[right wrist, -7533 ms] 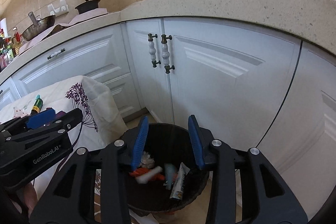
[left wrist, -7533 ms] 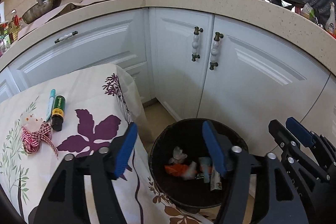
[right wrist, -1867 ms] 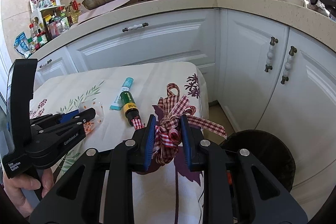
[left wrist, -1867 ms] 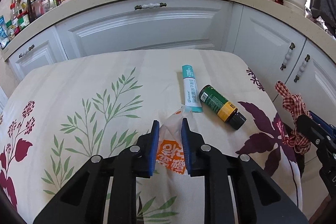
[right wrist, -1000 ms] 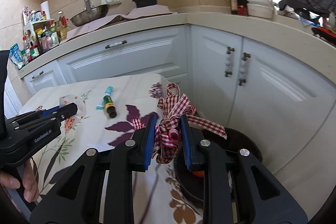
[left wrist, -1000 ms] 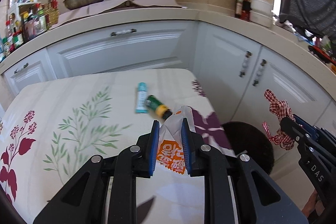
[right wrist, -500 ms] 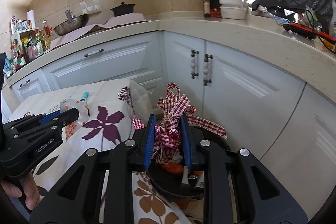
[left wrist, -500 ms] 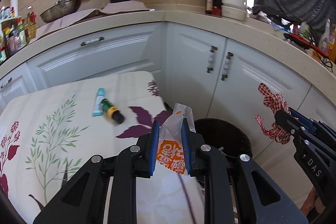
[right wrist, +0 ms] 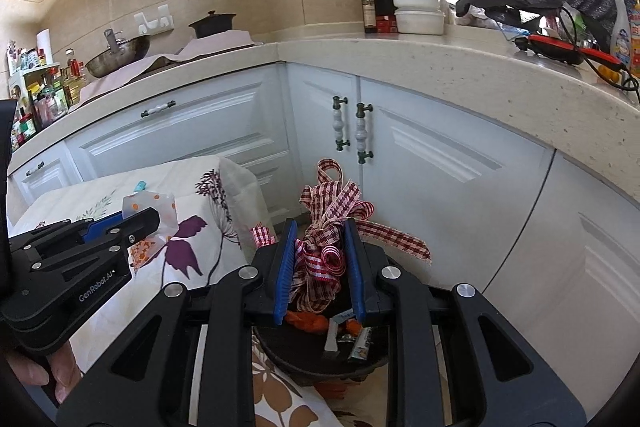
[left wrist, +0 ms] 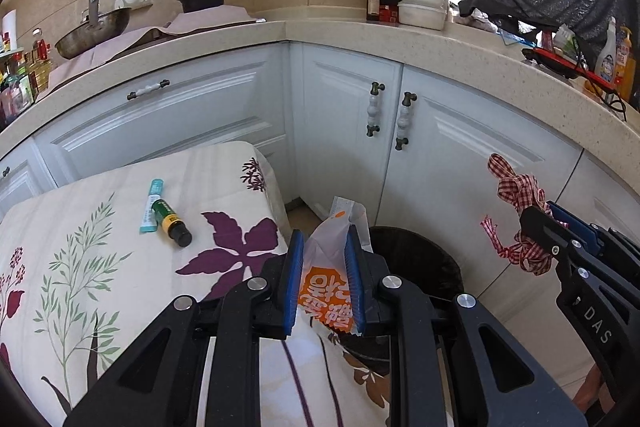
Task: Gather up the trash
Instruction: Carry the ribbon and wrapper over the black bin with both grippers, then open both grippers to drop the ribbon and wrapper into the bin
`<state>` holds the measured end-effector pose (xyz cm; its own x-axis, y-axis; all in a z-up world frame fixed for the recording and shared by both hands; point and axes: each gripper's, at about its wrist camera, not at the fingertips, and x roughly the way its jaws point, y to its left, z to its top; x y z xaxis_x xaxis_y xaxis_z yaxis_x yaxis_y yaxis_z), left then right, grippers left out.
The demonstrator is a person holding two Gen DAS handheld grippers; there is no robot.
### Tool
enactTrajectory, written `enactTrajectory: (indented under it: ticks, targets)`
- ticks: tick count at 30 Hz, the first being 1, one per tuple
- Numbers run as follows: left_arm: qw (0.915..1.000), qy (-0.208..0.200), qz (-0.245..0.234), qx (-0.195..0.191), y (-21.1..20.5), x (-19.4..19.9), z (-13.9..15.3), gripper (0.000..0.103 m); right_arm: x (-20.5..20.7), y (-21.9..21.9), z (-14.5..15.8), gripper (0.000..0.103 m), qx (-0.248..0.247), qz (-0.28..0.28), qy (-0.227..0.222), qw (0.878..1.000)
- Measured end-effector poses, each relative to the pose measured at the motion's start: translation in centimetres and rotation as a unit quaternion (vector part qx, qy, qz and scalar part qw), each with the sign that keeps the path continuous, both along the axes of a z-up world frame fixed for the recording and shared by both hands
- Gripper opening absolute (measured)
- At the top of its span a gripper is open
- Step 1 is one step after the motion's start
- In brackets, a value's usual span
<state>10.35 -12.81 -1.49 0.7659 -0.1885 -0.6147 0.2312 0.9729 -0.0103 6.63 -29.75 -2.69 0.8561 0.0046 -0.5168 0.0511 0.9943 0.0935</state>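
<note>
We had the left gripper (left wrist: 323, 275) clamped tight on a crinkled plastic wrapper (left wrist: 328, 291), clear at the top with an orange printed panel lower down, its blue pads pressing both sides and the top of the bag sticking up above them. It hung over the edge of the table with the flowered cloth (left wrist: 80, 267), right at the near rim of the black trash bin (left wrist: 420, 259) that stood on the floor against the white cabinet doors (left wrist: 460, 155).

Our right gripper (right wrist: 320, 263) was closed just as firmly on a red and white checked ribbon bow (right wrist: 332, 219), loops rising above the pads and one tail trailing to the right. It sat directly over the bin, and below the pads we could see scraps already lying inside: something orange (right wrist: 308, 321) and a couple of small packets (right wrist: 360, 343).

On the cloth behind the wrapper, a teal tube (left wrist: 151, 205) and a small green bottle with a yellow band (left wrist: 171, 223) lay side by side, touching
</note>
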Motion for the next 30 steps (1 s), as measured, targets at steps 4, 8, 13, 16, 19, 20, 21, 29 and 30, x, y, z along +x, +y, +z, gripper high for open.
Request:
enactTrajectory:
  ticks: [4,8,13,16,19,20,21,29,30]
  targets:
    - [1.0,-0.001,-0.002,0.003,-0.8,0.4,-0.3,0.022,0.4,-0.8,-0.5,0.023,0.003,-0.006,0.003,1.0]
    - [1.0,-0.005,-0.003,0.003,-1.7,1.0,-0.7,0.022,1.2,-1.4,-1.2,0.023,0.006,-0.011,0.008,1.0]
    - [0.9999,-0.005,-0.007,0.009,-3.1,2.1,-1.5,0.022,2.4,-2.0,-2.3,0.023,0.007,-0.016,0.017,1.0]
    - [0.9999,-0.008,-0.01,0.011,-3.8,2.9,-1.9,0.023,3.4,-2.3,-3.2,0.023,0.008,-0.019,0.023,1.0]
    - [0.9998,-0.011,-0.011,0.015,-4.5,3.7,-2.3,0.024,4.3,-2.5,-3.7,0.023,0.009,-0.022,0.027,0.999]
    - [0.9997,-0.011,-0.01,0.018,-4.7,4.0,-2.5,0.025,4.7,-2.6,-4.0,0.023,0.009,-0.023,0.028,0.999]
    - [0.9997,-0.012,-0.009,0.019,-4.8,4.3,-2.7,0.027,5.0,-2.8,-4.2,0.024,0.01,-0.024,0.029,0.999]
    - [0.9994,-0.008,0.007,0.033,-5.1,5.6,-3.7,0.062,6.6,-3.6,-5.8,0.043,0.018,-0.038,0.035,0.999]
    - [0.9994,-0.007,0.008,0.032,-5.0,5.6,-3.7,0.063,6.7,-3.6,-5.8,0.043,0.018,-0.038,0.035,0.999]
